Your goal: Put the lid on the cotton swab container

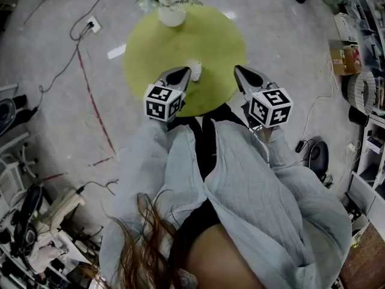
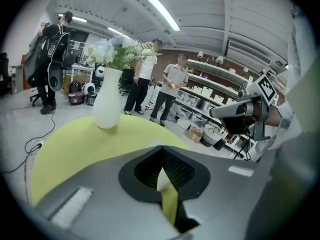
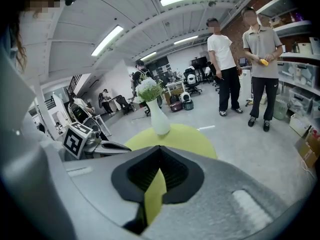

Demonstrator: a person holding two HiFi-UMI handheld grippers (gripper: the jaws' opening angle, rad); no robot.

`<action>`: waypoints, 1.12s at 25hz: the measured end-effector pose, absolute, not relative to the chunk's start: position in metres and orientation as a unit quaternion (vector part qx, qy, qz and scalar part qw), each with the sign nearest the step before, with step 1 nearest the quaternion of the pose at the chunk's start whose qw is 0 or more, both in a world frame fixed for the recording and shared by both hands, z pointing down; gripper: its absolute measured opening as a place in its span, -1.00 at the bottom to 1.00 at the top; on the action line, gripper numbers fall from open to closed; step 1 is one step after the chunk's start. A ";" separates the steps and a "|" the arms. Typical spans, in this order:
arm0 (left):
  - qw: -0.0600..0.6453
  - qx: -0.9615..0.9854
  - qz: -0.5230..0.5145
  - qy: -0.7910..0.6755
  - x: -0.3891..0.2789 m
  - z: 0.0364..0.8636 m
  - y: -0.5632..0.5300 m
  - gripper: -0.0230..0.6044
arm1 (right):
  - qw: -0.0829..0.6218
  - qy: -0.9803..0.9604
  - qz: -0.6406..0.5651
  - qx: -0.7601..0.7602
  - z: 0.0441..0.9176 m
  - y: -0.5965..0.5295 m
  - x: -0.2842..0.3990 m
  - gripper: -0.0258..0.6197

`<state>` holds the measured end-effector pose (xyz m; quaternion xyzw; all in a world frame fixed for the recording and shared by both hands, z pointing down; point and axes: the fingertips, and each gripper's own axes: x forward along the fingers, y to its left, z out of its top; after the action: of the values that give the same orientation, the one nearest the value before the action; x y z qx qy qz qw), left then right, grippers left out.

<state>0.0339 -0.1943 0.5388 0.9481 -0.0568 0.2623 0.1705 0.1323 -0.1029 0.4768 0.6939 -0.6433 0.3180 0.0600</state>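
Note:
A small white object (image 1: pixel 194 68), apparently the cotton swab container, stands on the round yellow-green table (image 1: pixel 210 41), just right of my left gripper's tip. I cannot make out any lid. My left gripper (image 1: pixel 183 72) hovers over the table's near edge with its jaws shut and nothing between them. My right gripper (image 1: pixel 239 70) is held at the same height further right, also shut and empty. In the left gripper view the jaw tips (image 2: pixel 161 149) meet; the container is hidden below them. The right gripper view shows the same closed tips (image 3: pixel 160 149).
A white vase with flowers (image 1: pixel 171 8) stands at the table's far edge, also seen as vase (image 2: pixel 107 101) and vase (image 3: pixel 159 119). Cables (image 1: pixel 84 29) run over the floor at left. Shelves (image 1: pixel 367 89) line the right side. Two people (image 3: pixel 240 59) stand beyond the table.

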 end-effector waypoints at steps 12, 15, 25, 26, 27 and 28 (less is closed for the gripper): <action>0.102 0.941 0.323 -0.021 0.055 0.549 -0.178 -0.86 | 0.058 -0.649 0.321 0.687 0.482 -0.106 0.139 -0.92; 0.097 0.936 0.338 -0.017 0.055 0.553 -0.175 -0.86 | 0.057 -0.649 0.322 0.687 0.483 -0.105 0.139 -0.92; 0.083 0.912 0.402 -0.009 0.061 0.560 -0.170 -0.86 | 0.055 -0.650 0.326 0.684 0.484 -0.101 0.141 -0.92; 0.082 0.910 0.407 -0.008 0.062 0.560 -0.170 -0.86 | 0.055 -0.650 0.326 0.684 0.484 -0.101 0.141 -0.92; 0.080 0.908 0.411 -0.007 0.062 0.560 -0.170 -0.86 | 0.055 -0.650 0.327 0.684 0.484 -0.101 0.141 -0.92; 0.078 0.907 0.414 -0.006 0.062 0.560 -0.170 -0.86 | 0.055 -0.650 0.327 0.684 0.484 -0.101 0.140 -0.92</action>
<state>0.0617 -0.1704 0.5603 0.9069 -0.0059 0.4138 0.0784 0.1404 -0.1012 0.4845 0.6837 -0.6502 0.3268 0.0548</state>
